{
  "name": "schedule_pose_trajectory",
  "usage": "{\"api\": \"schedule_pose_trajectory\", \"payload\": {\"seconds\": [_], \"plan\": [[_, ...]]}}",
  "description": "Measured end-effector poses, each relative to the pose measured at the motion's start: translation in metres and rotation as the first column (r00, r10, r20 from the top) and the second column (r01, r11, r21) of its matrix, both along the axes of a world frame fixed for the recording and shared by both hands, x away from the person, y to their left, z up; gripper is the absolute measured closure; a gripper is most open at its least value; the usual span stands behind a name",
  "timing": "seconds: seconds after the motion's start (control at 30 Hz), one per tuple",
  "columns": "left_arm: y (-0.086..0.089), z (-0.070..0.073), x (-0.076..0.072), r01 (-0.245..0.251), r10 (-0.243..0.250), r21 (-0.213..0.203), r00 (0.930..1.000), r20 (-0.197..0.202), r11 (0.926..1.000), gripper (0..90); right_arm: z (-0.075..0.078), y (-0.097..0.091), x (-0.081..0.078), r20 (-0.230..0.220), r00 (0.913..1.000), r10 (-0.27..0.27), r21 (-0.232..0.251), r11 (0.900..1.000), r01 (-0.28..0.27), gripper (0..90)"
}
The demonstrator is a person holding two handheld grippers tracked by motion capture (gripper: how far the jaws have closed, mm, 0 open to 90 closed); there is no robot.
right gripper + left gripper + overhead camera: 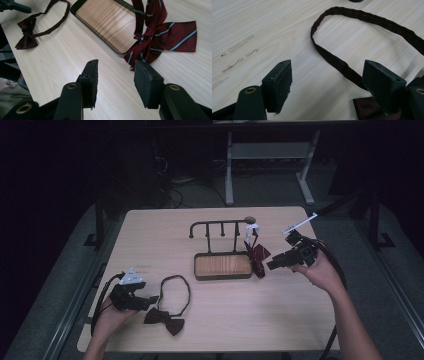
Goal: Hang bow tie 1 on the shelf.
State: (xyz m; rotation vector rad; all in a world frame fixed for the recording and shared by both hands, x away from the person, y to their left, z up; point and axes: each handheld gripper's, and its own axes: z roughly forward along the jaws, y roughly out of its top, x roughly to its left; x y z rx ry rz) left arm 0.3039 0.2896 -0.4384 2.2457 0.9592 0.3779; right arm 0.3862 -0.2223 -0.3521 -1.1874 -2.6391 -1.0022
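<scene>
Right tool (116, 75) hovers with jaws apart beside the striped tie (160, 37); left tool (327, 82), jaws apart, straddles the bow tie (165, 320) strap on the surface (280, 310).

Here's the dark maroon fabric bow tie (167, 321) with its thin neck strap, lying flat on the pale wooden table just beside the left gripper (150, 301), whose jaws stand wide apart. The strap (342, 65) loops away ahead of those jaws, passing between them, while the bow sits by one pad. Over by the right gripper (272, 265), a red striped fabric bow tie (256, 255) hangs on a dark metal hook stand (220, 232), its tails draping just ahead of the parted, empty jaws.
</scene>
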Motion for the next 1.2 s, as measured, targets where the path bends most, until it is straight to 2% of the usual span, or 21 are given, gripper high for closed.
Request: {"api": "schedule_pose_trajectory", "payload": {"seconds": [0.5, 0.57, 0.63, 0.7, 0.9, 1.03, 1.2], "plan": [[-0.005, 0.004, 0.0, 0.022, -0.022, 0.0, 0.9997, 0.004, 0.9998, 28.5, -0.017, -0.009, -0.013, -0.017, 0.9998, 0.001, 0.014, 0.9999, -0.001, 50.4], [-0.006, 0.005, -0.001, 0.022, -0.022, -0.005, 0.9997, 0.002, 0.9997, 28.5, -0.02, -0.009, -0.016, -0.023, 0.9997, -0.002, -0.01, 0.9999, 0.001, 50.0], [-0.008, 0.005, 0.0, 0.023, -0.023, -0.009, 0.9997, 0.003, 0.9997, 28.7, -0.023, -0.01, -0.019, -0.032, 0.9995, -0.001, -0.008, 1.0, 0.001, 49.9], [-0.009, 0.007, 0.001, 0.038, -0.038, 0.007, 0.9993, 0.001, 0.9993, 29.4, -0.026, -0.01, -0.021, -0.031, 0.9995, 0.0, -0.008, 1.0, 0.0, 50.0], [-0.013, 0.006, 0.002, 0.05, -0.05, 0.011, 0.9988, 0.001, 0.9987, 29.6, -0.034, -0.013, -0.028, -0.039, 0.9992, -0.004, -0.002, 1.0, 0.004, 49.7], [-0.014, 0.007, 0.002, 0.057, -0.057, 0.021, 0.9983, 0.002, 0.9981, 29.9, -0.037, -0.015, -0.032, -0.033, 0.9994, -0.007, 0.003, 1.0, 0.007, 48.5], [-0.015, 0.005, 0.003, 0.057, -0.057, 0.011, 0.9983, -0.007, 0.9983, 30.3, -0.04, -0.017, -0.039, -0.025, 0.9995, -0.02, 0.01, 0.9997, 0.02, 48.5]]}}
